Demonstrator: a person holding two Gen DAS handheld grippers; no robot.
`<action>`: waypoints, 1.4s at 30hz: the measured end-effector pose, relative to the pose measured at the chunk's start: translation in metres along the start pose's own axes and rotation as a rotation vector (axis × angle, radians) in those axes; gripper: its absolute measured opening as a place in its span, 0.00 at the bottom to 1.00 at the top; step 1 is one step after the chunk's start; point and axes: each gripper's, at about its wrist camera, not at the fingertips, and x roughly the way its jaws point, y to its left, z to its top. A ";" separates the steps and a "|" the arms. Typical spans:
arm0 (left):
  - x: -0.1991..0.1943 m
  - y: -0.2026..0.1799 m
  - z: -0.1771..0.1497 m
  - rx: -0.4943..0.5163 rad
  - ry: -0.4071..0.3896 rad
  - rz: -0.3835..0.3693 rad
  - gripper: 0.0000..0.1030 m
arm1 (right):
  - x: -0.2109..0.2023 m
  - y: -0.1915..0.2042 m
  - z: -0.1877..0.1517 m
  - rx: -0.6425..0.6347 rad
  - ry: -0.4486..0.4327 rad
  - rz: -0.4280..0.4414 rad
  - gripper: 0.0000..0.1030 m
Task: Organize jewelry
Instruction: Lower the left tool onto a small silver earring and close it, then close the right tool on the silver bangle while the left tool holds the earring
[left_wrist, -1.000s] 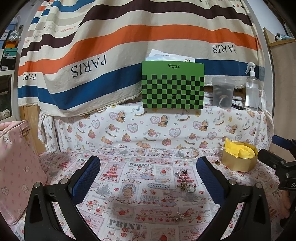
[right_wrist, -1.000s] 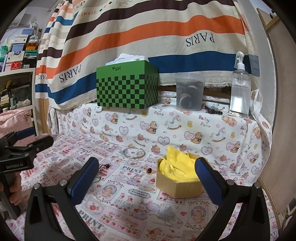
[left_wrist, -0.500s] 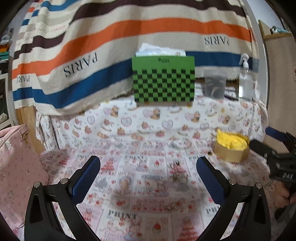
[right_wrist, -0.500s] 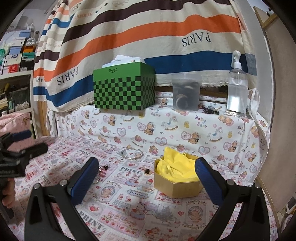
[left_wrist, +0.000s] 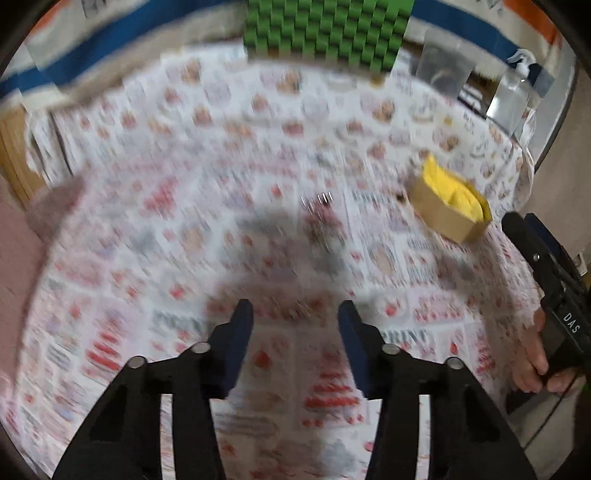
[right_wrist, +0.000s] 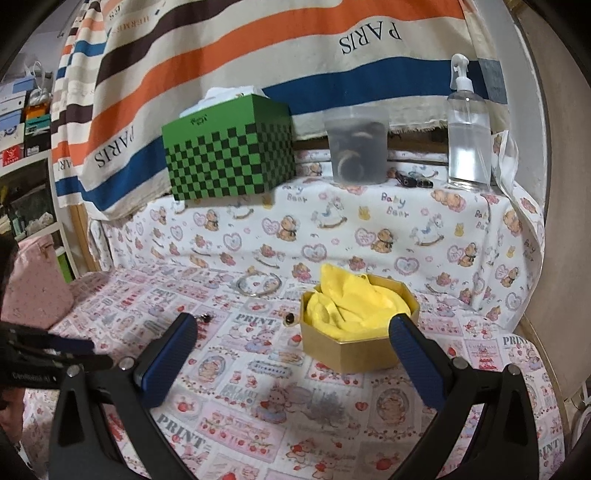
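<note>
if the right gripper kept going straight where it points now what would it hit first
Probably the gold box with yellow tissue, low between the open fingers of the right gripper; depth is unclear, so it might graze the printed cloth first.

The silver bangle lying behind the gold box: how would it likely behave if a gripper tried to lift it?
The silver bangle looks like a thin rigid hoop, so it probably keeps its shape. It lies flat on the printed cloth, leaving little edge for fingers to get under. Its smooth metal may slip between pads, and if tipped on edge it could roll.
</note>
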 end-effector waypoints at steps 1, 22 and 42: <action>0.005 -0.001 0.000 -0.007 0.023 -0.003 0.40 | 0.000 0.000 0.000 0.002 0.002 -0.003 1.00; 0.002 -0.009 0.022 -0.029 -0.061 0.027 0.17 | 0.008 -0.012 0.001 0.067 0.038 -0.032 1.00; 0.010 0.056 0.098 -0.156 -0.326 0.006 0.17 | 0.036 0.000 0.062 0.122 0.135 0.024 1.00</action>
